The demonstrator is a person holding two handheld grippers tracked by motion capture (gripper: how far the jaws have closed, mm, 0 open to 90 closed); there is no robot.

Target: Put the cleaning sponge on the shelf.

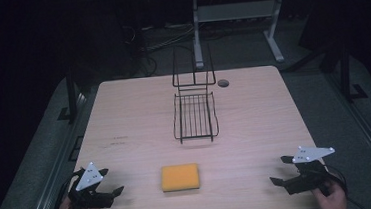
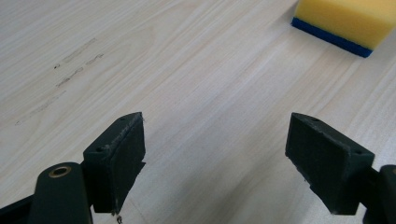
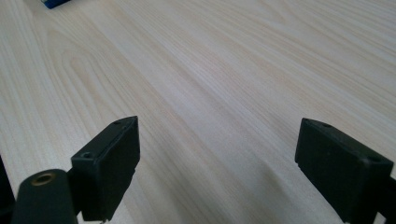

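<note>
Both grippers, left [image 1: 111, 192] & right [image 1: 278, 181], resting wide open, empty; approaching sponge [image 1: 179, 177] squarely advisable, likely bound for wire rack [image 1: 195, 116].

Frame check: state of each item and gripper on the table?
left gripper: open, holding nothing, near the table's front left.
right gripper: open, holding nothing, near the front right.
sponge: lying flat, yellow side up, untouched.
wire rack: upright, nothing in it.
</note>
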